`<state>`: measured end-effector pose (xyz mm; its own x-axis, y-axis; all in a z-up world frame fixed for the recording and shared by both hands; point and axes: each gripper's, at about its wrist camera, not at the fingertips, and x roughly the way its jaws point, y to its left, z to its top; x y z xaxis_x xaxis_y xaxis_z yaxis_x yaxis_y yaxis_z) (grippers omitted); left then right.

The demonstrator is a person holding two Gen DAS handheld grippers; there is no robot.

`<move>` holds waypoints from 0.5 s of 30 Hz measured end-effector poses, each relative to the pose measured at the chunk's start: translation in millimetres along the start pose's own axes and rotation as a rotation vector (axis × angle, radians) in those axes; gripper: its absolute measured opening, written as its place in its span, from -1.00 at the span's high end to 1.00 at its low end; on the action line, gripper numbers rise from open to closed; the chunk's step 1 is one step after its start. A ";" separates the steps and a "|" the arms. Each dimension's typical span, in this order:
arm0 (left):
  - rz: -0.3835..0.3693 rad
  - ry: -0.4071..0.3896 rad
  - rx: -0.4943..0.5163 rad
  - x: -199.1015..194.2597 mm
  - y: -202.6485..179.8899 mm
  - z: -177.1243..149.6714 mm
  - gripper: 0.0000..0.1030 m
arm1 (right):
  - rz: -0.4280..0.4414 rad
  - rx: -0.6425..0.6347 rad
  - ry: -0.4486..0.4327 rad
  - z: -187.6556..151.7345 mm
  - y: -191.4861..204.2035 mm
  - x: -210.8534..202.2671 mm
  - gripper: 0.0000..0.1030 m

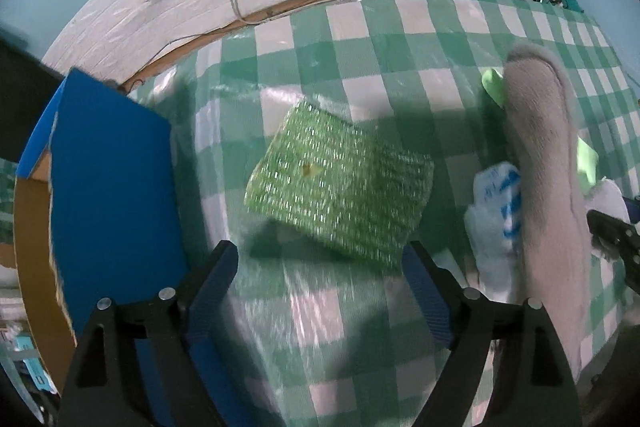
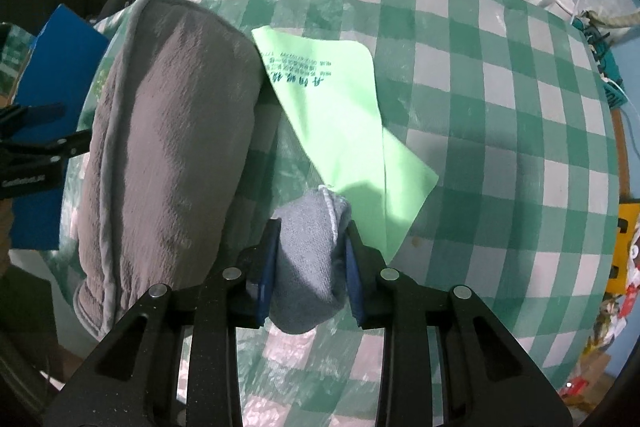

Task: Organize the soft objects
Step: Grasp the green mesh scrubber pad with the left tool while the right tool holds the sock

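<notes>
Left gripper [image 1: 320, 259]: jaws spread wide, nothing pinched. Green glittery sponge [image 1: 340, 183] sits on the checkered tablecloth [image 1: 360, 31] just ahead of the tips; right pad close to its near corner, contact unclear.

Right gripper [image 2: 310, 243]: jaws pinching a small grey-blue cloth [image 2: 308, 267], bunched between the pads.

Grey towel [image 2: 168, 147] lies rolled just left of it, overlapping a light-green sheet [image 2: 340, 115]. Blue box [image 1: 108, 187] at table's left.

The far and right side of the table [image 2: 500, 131] lies open. The big gray towel [image 2: 168, 147] blocks the middle. The blue box [image 1: 108, 187] walls the left, maybe touching the table edge.
</notes>
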<state>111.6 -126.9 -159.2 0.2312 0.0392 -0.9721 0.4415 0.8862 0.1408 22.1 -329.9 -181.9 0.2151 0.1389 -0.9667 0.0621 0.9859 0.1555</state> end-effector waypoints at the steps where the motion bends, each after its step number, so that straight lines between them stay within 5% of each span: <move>1: 0.006 0.001 0.003 2.3 -1.1 3.8 -0.66 | 0.001 0.001 -0.001 3.9 -1.8 0.8 0.43; 15: 0.038 0.017 0.072 28.9 -18.2 22.6 -0.74 | 0.041 -0.009 -0.038 24.7 15.2 -8.3 0.43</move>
<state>129.9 -152.3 -185.6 0.2344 0.0807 -0.9688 0.4939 0.8484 0.1902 45.3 -318.4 -166.5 0.2544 0.1757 -0.9510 0.0439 0.9802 0.1929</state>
